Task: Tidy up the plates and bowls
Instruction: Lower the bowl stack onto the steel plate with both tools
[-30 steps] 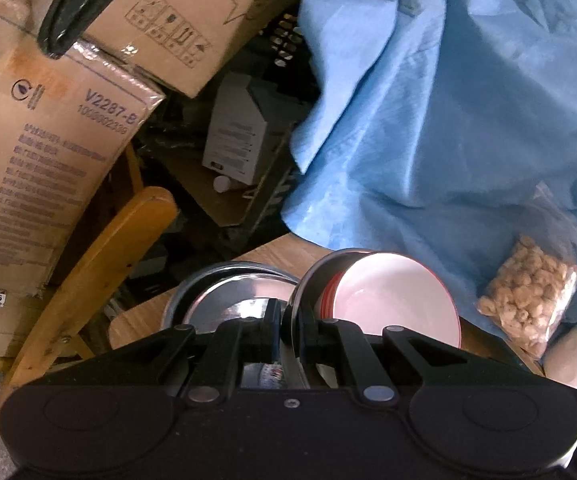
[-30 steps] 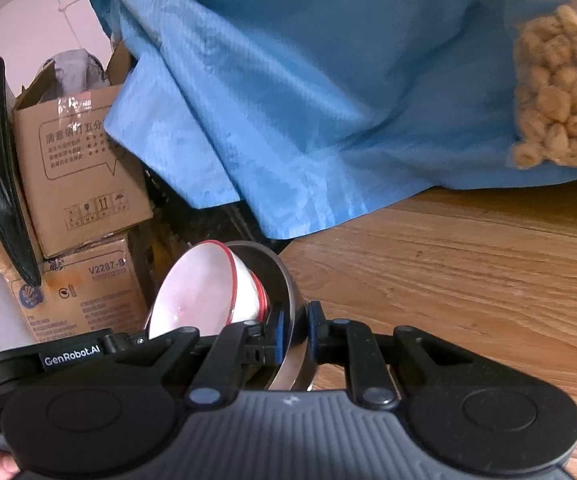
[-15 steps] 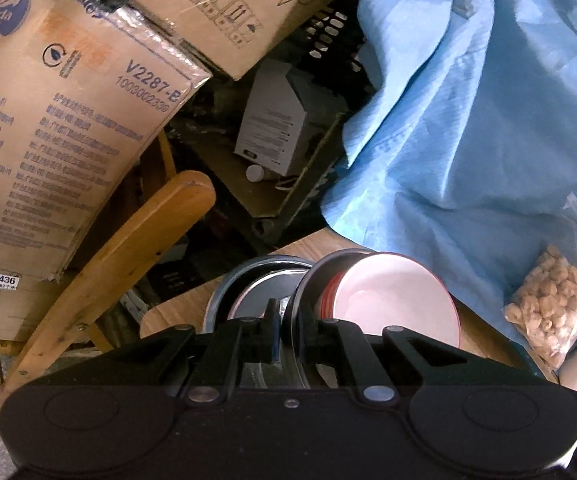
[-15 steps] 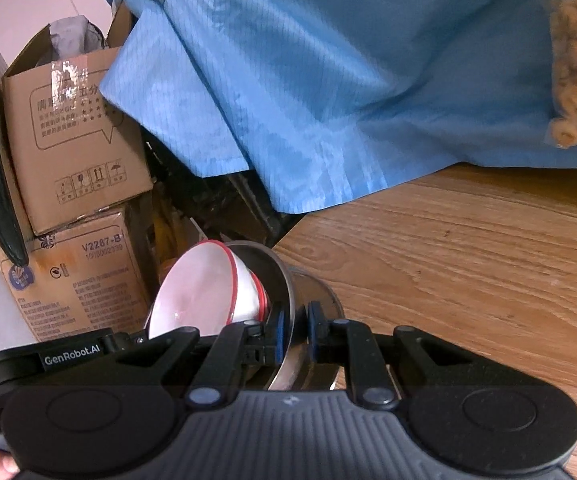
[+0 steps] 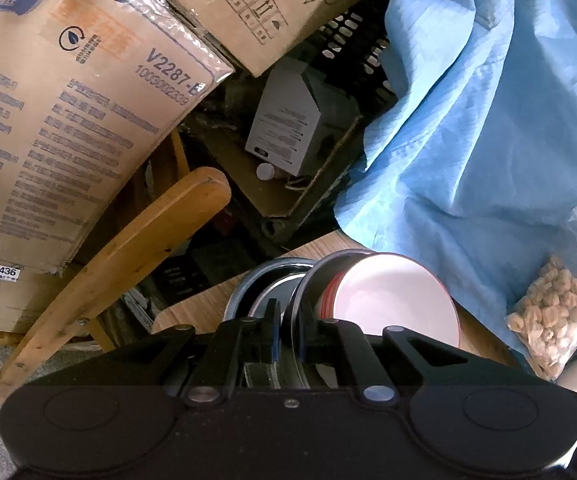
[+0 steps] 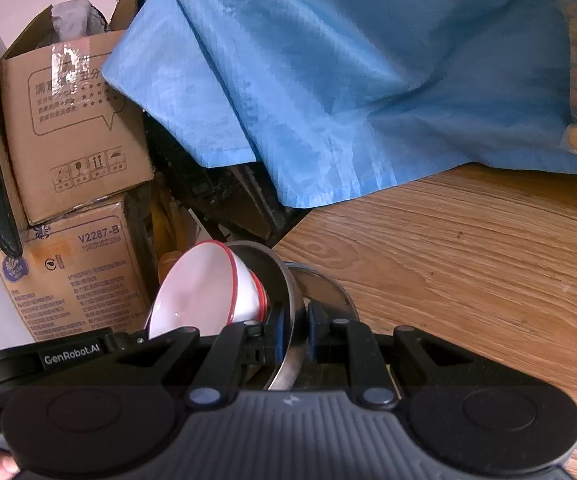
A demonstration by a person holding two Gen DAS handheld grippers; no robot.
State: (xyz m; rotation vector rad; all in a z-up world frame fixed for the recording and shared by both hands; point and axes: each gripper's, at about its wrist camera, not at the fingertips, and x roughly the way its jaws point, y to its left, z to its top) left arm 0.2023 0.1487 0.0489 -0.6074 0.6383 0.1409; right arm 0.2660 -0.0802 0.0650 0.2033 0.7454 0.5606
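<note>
Both the left gripper [image 5: 290, 330] and the right gripper [image 6: 293, 330] clench opposite rims of a steel bowl [image 6: 288, 280] carrying a red-rimmed white bowl [image 6: 204, 288], apparently lowering the pair onto a steel plate [image 5: 256, 284] at the wooden table's [image 6: 468, 248] corner.

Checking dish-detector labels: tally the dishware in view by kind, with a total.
White red-rimmed bowl: 1
Steel bowl holding it: 1
Steel dish underneath: 1
Total: 3
</note>
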